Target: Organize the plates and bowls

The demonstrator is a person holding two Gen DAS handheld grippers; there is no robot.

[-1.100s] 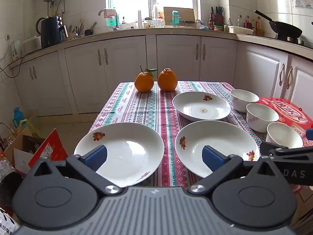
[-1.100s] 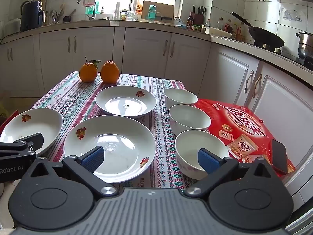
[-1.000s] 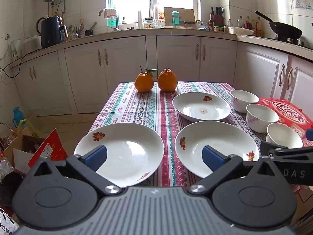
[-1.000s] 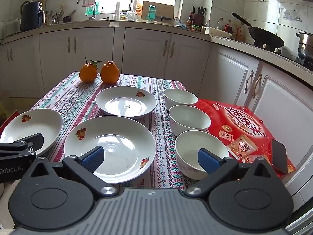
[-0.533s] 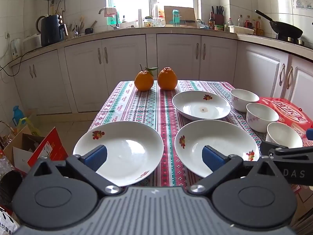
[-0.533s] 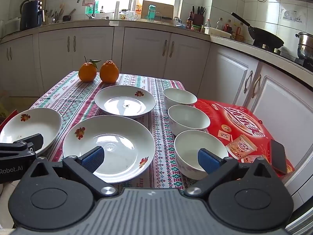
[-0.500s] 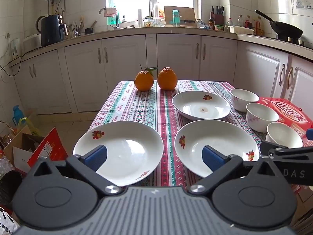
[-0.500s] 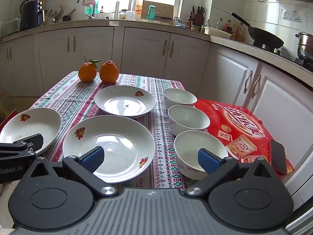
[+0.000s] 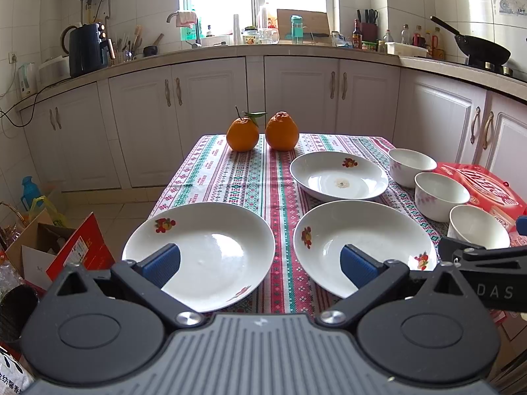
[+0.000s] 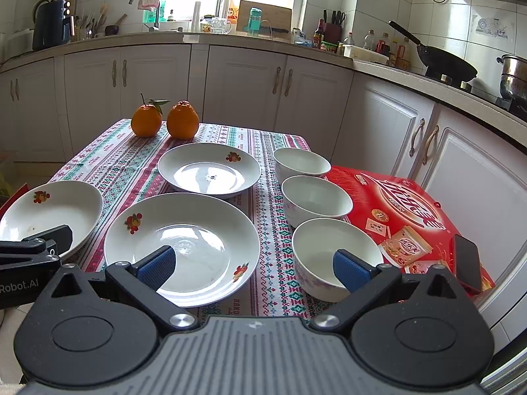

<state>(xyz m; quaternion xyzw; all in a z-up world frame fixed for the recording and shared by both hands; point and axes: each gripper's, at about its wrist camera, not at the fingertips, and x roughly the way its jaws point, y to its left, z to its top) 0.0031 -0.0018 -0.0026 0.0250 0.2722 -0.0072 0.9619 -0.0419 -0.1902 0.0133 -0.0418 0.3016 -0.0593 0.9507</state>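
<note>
Three white plates with fruit prints lie on the patterned tablecloth: a near-left plate (image 9: 201, 247), a near-middle plate (image 9: 362, 243) and a far plate (image 9: 339, 176). Three white bowls stand in a row at the right: near bowl (image 10: 332, 250), middle bowl (image 10: 316, 197), far bowl (image 10: 301, 163). My left gripper (image 9: 260, 263) is open and empty, above the table's near edge between the two near plates. My right gripper (image 10: 253, 266) is open and empty, between the near-middle plate (image 10: 181, 243) and the near bowl.
Two oranges (image 9: 262, 131) sit at the table's far end. A red flat box (image 10: 408, 210) with a phone (image 10: 467, 263) on it lies right of the bowls. Cardboard boxes (image 9: 66, 247) stand on the floor at the left. White cabinets ring the room.
Both grippers have shifted very slightly; nothing was taken hold of or moved.
</note>
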